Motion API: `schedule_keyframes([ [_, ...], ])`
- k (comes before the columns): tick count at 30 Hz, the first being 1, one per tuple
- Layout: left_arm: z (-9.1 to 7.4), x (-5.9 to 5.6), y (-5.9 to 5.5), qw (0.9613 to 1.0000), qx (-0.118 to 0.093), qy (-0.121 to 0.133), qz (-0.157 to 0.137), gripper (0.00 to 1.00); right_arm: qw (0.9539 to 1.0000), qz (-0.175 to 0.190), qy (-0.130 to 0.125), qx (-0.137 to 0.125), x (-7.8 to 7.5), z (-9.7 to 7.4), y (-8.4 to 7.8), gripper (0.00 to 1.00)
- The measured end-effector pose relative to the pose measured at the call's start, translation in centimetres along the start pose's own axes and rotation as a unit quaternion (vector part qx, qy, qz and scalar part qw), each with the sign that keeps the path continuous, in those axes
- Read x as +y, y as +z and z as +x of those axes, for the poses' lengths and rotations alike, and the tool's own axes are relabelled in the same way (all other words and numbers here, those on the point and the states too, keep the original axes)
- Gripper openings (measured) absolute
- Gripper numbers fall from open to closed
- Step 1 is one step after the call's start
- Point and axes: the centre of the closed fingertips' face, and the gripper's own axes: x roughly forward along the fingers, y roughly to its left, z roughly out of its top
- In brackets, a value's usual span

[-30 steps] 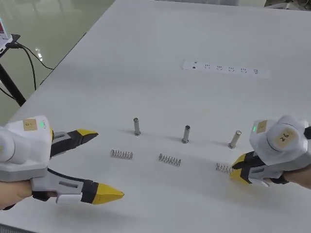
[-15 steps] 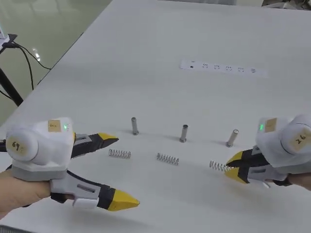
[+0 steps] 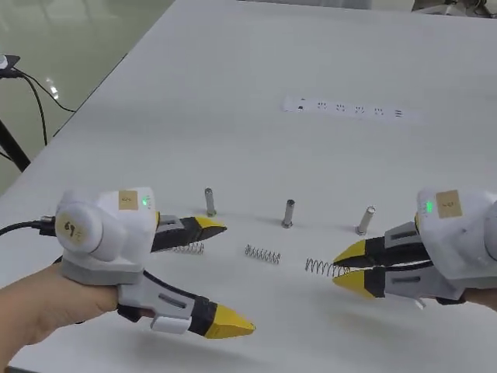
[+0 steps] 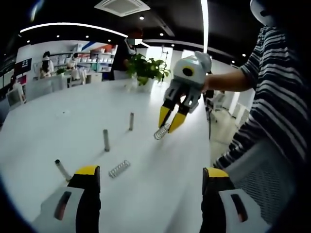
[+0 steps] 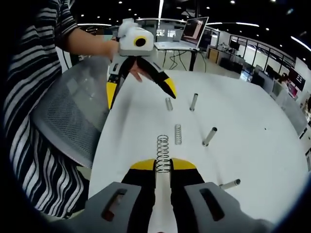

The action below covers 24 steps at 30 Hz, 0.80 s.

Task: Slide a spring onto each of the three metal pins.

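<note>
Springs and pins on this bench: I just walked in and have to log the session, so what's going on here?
A person works with a gripper in each hand. The right gripper is shut on one end of a spring, with the free end pointing toward the left gripper, which is open. Two more springs lie on the table in front of the three pins. No pin carries a spring yet.

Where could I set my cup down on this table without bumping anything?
Bare table between the power strip and the row of pins, also beyond the strip. Crowded nearer: loose springs, the left gripper, the right gripper holding a spring.
</note>
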Motion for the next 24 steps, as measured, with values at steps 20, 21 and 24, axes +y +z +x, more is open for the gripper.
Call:
schedule_keyframes([
  [20,4.2,-1.9,2.3,0.9967,-0.037,-0.070,0.019,0.42,0.9997,-0.007,0.010,-0.020,1.2,0.6,0.7,0.08],
  [21,4.3,-2.0,2.4,0.9965,-0.039,-0.072,0.019,0.39,0.9997,-0.008,0.009,-0.020,1.2,0.6,0.7,0.08],
  [24,4.5,-2.2,2.4,0.9959,-0.043,-0.077,0.021,0.34,0.9996,-0.009,0.009,-0.025,1.3,0.5,0.9,0.08],
])
